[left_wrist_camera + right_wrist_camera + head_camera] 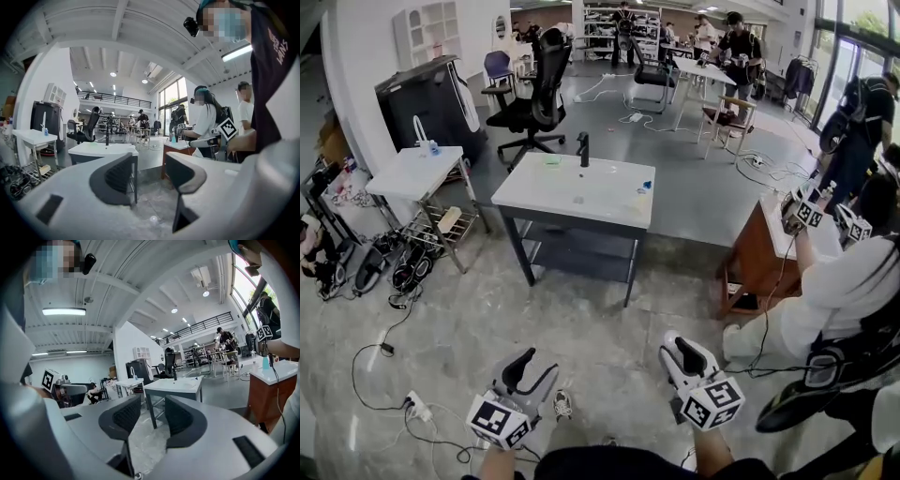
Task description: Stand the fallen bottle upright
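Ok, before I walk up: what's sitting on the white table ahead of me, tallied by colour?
Black: black upright post: 1
Green: small green item: 1
Clear with blue: fallen bottle with blue cap: 1
Total: 3, all on the white table

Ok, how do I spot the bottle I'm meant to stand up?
Look at the larger white table with dark legs, straight ahead. Near its right edge lies a small pale bottle with a blue cap, unlike the tall black post standing at the back.
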Demonstrator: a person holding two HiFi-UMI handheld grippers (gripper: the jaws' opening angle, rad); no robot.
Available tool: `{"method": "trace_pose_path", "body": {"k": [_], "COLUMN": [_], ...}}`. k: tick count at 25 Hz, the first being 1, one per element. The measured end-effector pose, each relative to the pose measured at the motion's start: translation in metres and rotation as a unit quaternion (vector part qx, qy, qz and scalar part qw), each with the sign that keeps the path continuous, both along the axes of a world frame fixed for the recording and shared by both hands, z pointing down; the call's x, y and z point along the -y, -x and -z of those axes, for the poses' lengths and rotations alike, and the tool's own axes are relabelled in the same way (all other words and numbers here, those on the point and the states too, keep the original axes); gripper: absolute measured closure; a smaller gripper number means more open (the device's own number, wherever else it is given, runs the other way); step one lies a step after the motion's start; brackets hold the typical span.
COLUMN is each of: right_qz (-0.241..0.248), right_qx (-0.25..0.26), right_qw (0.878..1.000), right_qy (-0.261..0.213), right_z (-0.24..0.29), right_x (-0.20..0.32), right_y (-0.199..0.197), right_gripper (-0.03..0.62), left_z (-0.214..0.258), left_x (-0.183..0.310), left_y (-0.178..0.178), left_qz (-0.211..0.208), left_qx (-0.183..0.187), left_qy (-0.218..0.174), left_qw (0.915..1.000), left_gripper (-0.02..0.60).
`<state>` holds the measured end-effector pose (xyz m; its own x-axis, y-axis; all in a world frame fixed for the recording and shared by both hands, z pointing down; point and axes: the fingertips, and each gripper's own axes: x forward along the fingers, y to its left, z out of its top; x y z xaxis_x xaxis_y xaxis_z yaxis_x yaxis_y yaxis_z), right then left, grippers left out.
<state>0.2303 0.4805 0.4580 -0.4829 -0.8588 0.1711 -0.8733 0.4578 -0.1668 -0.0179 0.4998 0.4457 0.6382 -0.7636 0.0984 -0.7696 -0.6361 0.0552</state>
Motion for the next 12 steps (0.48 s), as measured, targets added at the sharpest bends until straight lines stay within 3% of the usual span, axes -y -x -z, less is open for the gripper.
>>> {"method": "trace_pose_path", "body": {"k": [1, 6, 12], "right_qz": [-0.007, -0.042, -0.078], "right_qx": [0.001, 0.004, 0.013], "right_qw": [1.0, 0.999, 0.997], "right_qy": [0.001, 0.006, 0.005], "right_z": [0.002, 0.018, 0.021], "right_x": [0.012, 0.075, 0.14], "right_y": [0.005, 0.033, 0.072], "right_gripper": [0.445, 0.404, 0.401], "left_z": [0.001, 0.016, 0.022], "left_x": [0.014, 0.085, 0.156], "left_y": [0.004, 0.037, 0.087], "left_qz": [-0.007, -0.037, -0.05], "left_qx": [-0.001, 0.006, 0.006], "left_qy": [0.003, -0.004, -0.005], "left_qw": [1.0, 0.9993, 0.9987], "left_gripper": [0.336, 0.331, 0.332]}}
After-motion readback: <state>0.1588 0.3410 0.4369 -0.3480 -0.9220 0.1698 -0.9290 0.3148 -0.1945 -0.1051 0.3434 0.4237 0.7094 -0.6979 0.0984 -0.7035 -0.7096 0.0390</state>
